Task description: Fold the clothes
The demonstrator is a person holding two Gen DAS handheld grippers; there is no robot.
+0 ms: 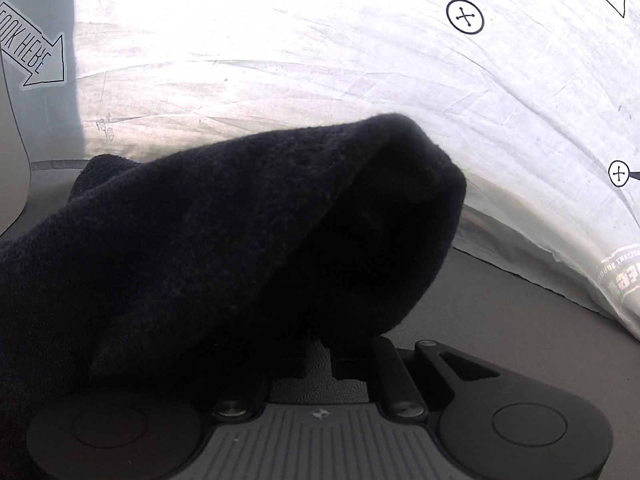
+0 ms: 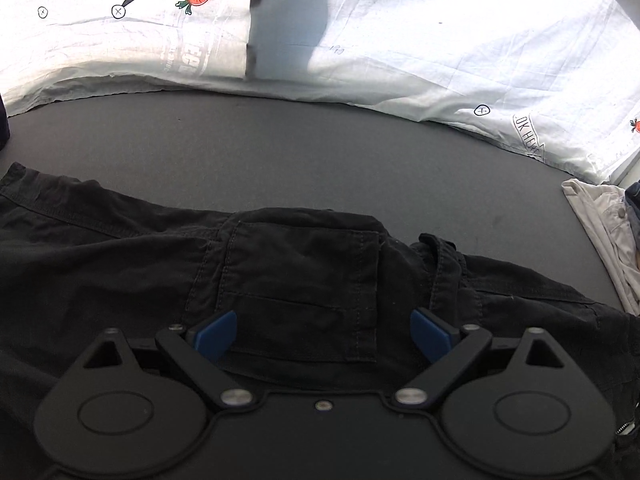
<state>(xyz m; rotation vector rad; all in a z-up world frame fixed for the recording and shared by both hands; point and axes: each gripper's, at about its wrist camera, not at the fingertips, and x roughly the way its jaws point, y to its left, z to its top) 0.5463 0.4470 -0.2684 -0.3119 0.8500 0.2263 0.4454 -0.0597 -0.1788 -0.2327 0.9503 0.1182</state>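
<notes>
In the left wrist view my left gripper [image 1: 320, 344] is shut on a fold of black fleecy cloth [image 1: 224, 232], which drapes over the fingers and hides them. In the right wrist view black cargo shorts [image 2: 304, 272] with a stitched pocket lie flat on the dark grey table [image 2: 304, 148]. My right gripper [image 2: 324, 328] is open just above the pocket, its blue pads [image 2: 216, 334] spread wide on either side, holding nothing.
A white printed sheet [image 2: 440, 40] with carrot and arrow drawings hangs behind the table; it also fills the left wrist view [image 1: 280, 40]. A pile of beige and dark clothes [image 2: 608, 224] lies at the table's right edge.
</notes>
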